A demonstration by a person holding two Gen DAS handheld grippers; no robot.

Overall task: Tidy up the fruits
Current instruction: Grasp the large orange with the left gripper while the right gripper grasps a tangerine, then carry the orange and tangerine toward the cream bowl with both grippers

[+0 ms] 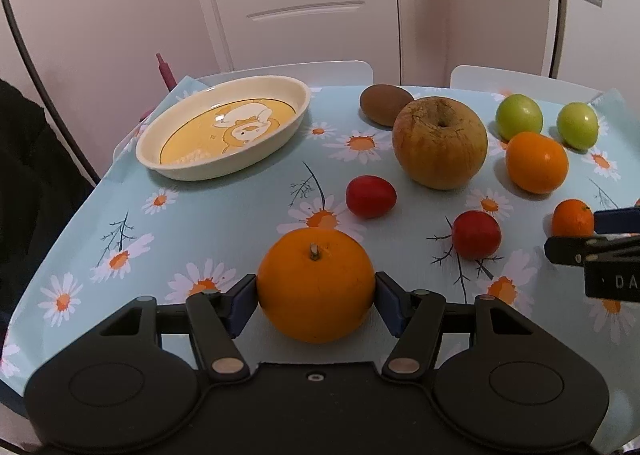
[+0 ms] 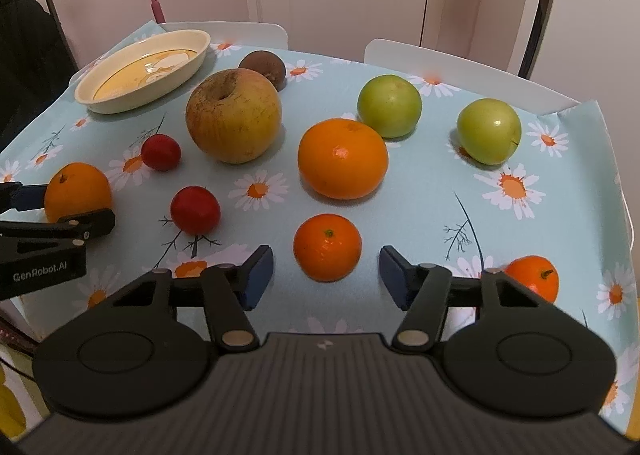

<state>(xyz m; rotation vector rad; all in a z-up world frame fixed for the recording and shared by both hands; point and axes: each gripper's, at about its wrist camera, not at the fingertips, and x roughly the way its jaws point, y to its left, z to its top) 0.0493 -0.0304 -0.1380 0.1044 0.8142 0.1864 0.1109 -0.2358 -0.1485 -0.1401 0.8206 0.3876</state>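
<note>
The dish (image 1: 168, 165), upper left of the left wrist view, has no fruit in it, and every fruit in sight lies loose on the surface (image 1: 224, 223). So the sorting looks to be at its very start, with nothing yet put away, assuming the dish is the intended place for the fruit.

The left hand-held gripper (image 1: 316, 295) sits at the lower centre of its view with a big orange (image 1: 316, 291) between its blue pads (image 1: 244, 303). Both pads appear pressed against the orange's sides, so it seems gripped, though it is not lifted and rests on the cloth.

The right hand-held gripper (image 2: 326, 271) is partly open at the lower centre of its view. A small mandarin (image 2: 327, 247) lies between its pads, and a gap shows on each side, so nothing is held yet.

Left to move, in the right wrist view:
- a second orange (image 2: 343, 158) at the centre
- another mandarin (image 2: 534, 279) at the lower right, partly behind the gripper
- two green fruits (image 2: 389, 105) at the upper right
- a large yellowish apple (image 2: 233, 116) left of centre, with a brown fruit (image 2: 262, 63) touching its far side
- two red fruits (image 2: 195, 210) at the left

Judging by this, nearly all the work remains: lifting the two fruits now bracketed would be the first transfers.
</note>
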